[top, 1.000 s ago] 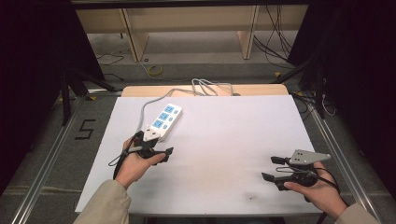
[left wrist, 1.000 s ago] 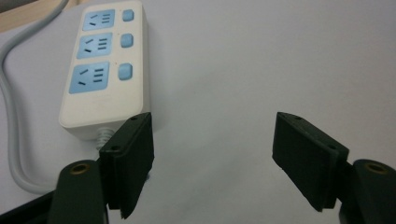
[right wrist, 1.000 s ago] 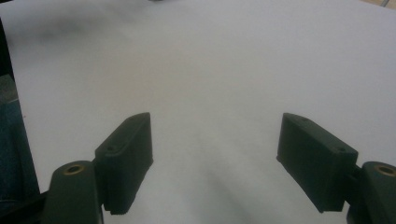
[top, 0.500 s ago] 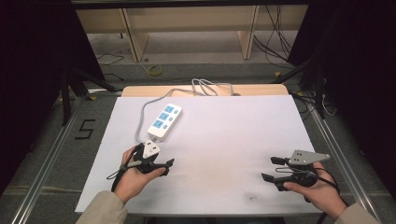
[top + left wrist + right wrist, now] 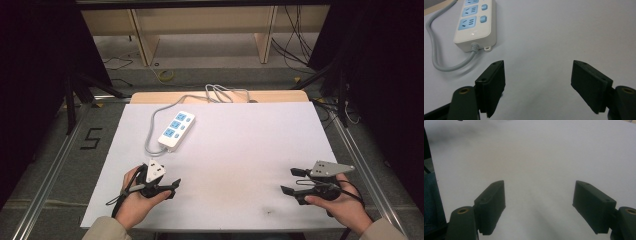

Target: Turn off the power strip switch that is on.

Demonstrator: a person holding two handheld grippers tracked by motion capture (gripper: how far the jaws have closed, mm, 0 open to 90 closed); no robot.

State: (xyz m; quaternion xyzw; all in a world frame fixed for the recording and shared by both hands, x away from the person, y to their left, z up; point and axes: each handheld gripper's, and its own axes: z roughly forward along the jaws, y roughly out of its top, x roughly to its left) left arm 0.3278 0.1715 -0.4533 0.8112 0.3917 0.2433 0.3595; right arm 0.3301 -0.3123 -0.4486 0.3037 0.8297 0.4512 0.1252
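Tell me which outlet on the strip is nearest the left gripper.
The outlet at the cord end of the power strip: the blue socket closest to the open left gripper. The other sockets sit farther up the strip.

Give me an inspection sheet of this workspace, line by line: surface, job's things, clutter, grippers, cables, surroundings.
Surface: white rectangular tabletop, one small dark speck near the front edge.
Job's things: white plastic power strip with blue sockets, lying flat at the back left, untouched.
Clutter: nothing seen.
Grippers: left gripper open, empty, short of the strip; right gripper open, empty, at the front right.
Cables: strip's grey cord loops left, then runs off the back edge.
Surroundings: wooden shelf frame, loose floor wires, black curtains either side.
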